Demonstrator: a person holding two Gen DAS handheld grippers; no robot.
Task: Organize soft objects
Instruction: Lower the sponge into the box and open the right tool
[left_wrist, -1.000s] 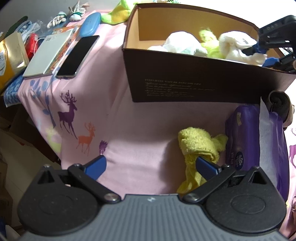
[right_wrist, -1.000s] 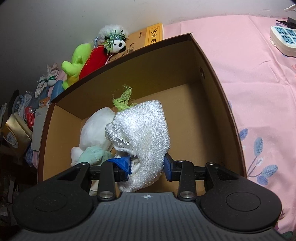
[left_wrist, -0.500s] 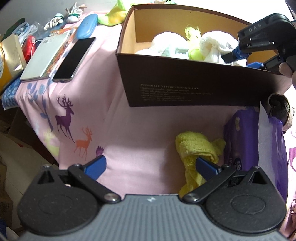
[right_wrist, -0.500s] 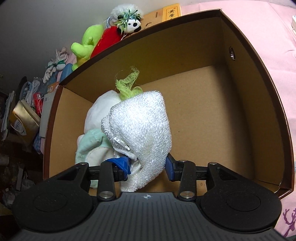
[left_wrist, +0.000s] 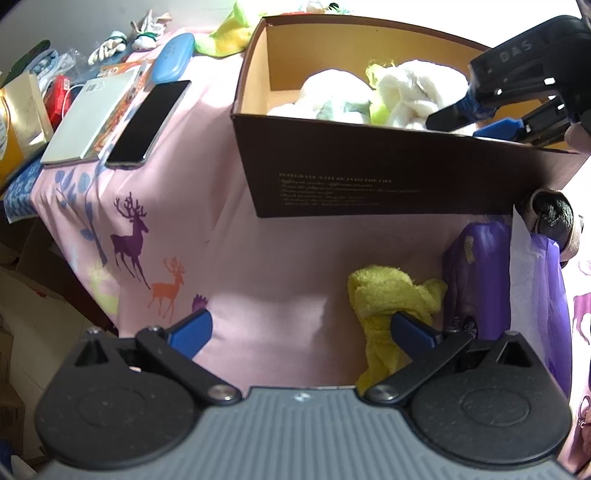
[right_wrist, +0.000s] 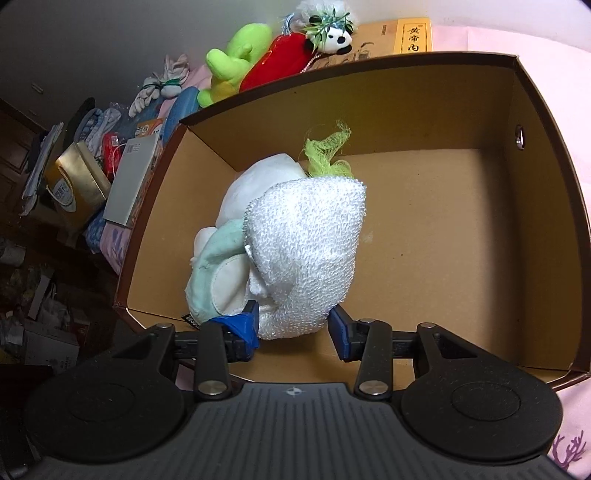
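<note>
right tool grips white cloth in box.

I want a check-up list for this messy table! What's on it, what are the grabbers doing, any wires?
Surface: pink deer-print tablecloth.
Job's things: white knit cloth held over the brown box; white and mint soft items inside; yellow towel on the cloth outside.
Clutter: phone, notebook, purple tissue pack, plush toys.
Grippers: right gripper shut on the white knit cloth; left gripper open, its right finger by the yellow towel.
Cables: white cable by the notebook.
Surroundings: dark floor clutter.
</note>
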